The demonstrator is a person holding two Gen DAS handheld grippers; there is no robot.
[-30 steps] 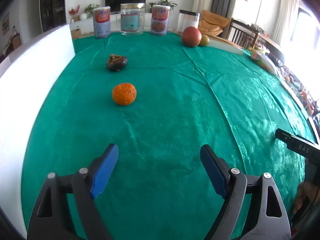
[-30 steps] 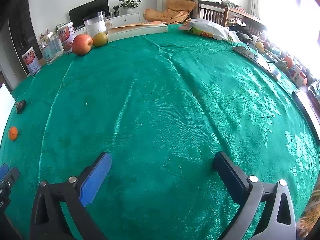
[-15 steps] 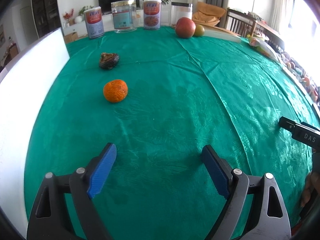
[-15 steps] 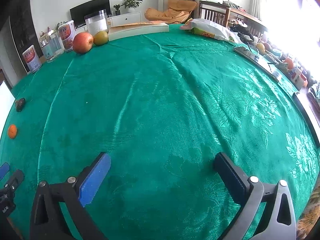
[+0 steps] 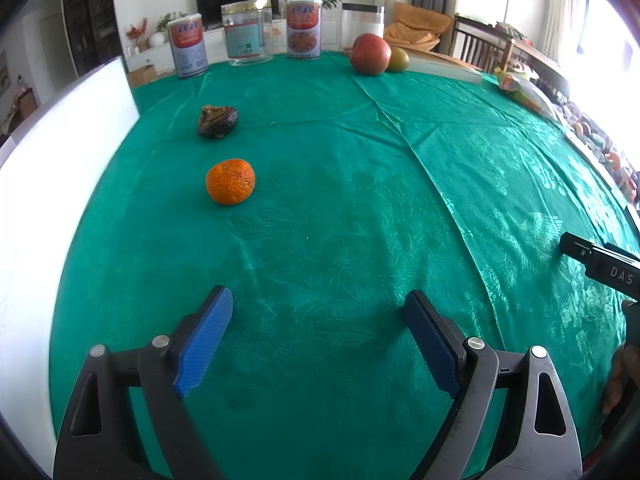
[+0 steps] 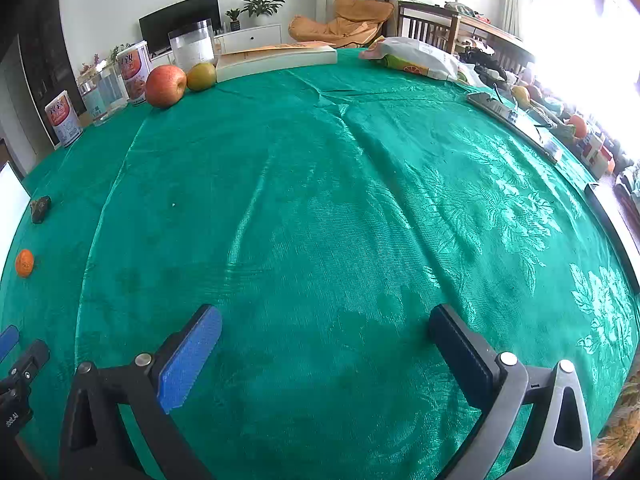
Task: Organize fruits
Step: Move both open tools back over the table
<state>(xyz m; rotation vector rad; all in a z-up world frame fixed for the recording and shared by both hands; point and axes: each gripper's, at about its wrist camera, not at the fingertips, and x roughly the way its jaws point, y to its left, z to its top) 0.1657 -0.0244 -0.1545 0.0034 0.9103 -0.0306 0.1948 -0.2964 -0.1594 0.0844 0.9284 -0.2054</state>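
Hovering my left claw [image 5: 318, 332] wide open and empty, I find the mandarin [image 5: 230, 181] ahead and slightly left on the green surface [image 5: 360, 220]; my right claw [image 6: 326, 346], equally agape, sits farther away.

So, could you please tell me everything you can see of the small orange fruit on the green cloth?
The orange fruit is small, round and slightly flattened, with bright, pebbled, mandarin-like peel and a few darker flecks. It looks whole and unpeeled. It rests on the green tablecloth, touching nothing else, in front of the dark brown object and left of and beyond the open left gripper. In the right wrist view it appears far left.
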